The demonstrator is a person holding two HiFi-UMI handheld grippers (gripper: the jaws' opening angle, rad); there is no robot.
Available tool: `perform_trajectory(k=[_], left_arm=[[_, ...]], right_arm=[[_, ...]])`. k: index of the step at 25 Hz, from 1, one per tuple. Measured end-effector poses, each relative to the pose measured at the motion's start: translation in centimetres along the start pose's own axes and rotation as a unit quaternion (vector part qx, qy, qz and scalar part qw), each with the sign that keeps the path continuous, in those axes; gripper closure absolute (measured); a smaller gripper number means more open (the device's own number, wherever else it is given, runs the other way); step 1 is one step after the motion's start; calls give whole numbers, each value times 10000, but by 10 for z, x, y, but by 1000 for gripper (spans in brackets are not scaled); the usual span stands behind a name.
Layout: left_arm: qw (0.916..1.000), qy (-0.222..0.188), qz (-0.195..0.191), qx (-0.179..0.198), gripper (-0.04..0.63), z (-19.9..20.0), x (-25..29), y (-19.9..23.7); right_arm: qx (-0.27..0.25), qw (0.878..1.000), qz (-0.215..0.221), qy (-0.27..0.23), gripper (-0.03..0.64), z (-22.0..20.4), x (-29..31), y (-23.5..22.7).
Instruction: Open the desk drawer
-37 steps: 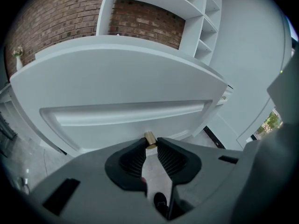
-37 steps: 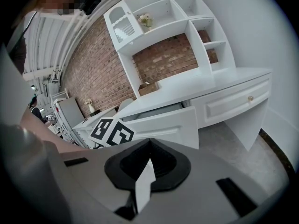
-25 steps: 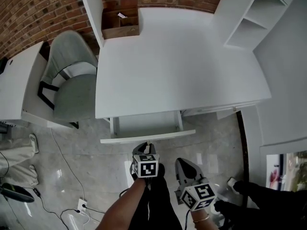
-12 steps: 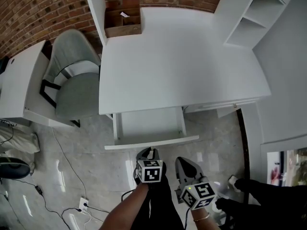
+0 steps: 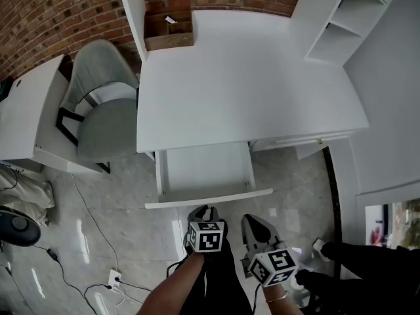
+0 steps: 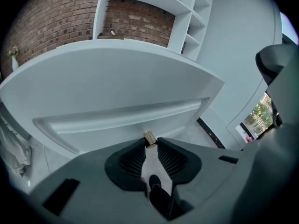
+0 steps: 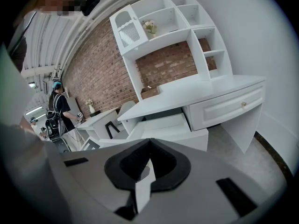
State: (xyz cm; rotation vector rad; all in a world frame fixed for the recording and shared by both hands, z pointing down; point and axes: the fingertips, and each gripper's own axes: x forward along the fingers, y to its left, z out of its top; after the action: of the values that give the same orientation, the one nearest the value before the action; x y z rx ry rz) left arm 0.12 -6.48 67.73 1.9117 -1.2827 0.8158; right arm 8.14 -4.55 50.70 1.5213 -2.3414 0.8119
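The white desk has its middle drawer pulled out, and its inside looks bare. My left gripper is at the drawer front. In the left gripper view its jaws are closed on the small brass knob below the drawer front. My right gripper hangs beside it over the floor, holding nothing. In the right gripper view its jaws meet at the tips, with the pulled-out drawer ahead.
A grey chair and a white side table stand left of the desk. A wooden box sits at the desk's back, shelves at the right. A second drawer is closed. Cables and a socket lie on the floor. A person stands far left.
The drawer has slid further out of the desk toward me, and my left gripper has moved back with its knob. The right gripper has stayed put.
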Motion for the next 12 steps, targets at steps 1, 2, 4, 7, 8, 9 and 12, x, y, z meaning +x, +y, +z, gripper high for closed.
perform_trajectory(k=[1, 2, 4, 7, 8, 9, 12], left_arm=[[10000, 4, 1, -7, 509, -2, -1, -1], [10000, 9, 1, -6, 509, -3, -2, -1], [10000, 21, -12, 9, 509, -5, -3, -3], [10000, 35, -26, 16, 509, -8, -5, -5], [10000, 37, -19, 11, 509, -9, -6, -5], [10000, 40, -11, 6, 509, -10, -7, -5], [10000, 50, -15, 33, 509, -13, -8, -6]], right_arm=[[-7, 10000, 2, -9, 612, 0, -1, 0], [-10, 10000, 10, -13, 612, -1, -2, 1], [-7, 10000, 32, 2, 613, -2, -3, 2], [2, 10000, 49, 22, 613, -4, -6, 4], [3, 10000, 56, 18, 612, -4, -6, 5], [4, 10000, 65, 12, 614, -4, -6, 6], [-5, 10000, 79, -18, 614, -3, -8, 8]])
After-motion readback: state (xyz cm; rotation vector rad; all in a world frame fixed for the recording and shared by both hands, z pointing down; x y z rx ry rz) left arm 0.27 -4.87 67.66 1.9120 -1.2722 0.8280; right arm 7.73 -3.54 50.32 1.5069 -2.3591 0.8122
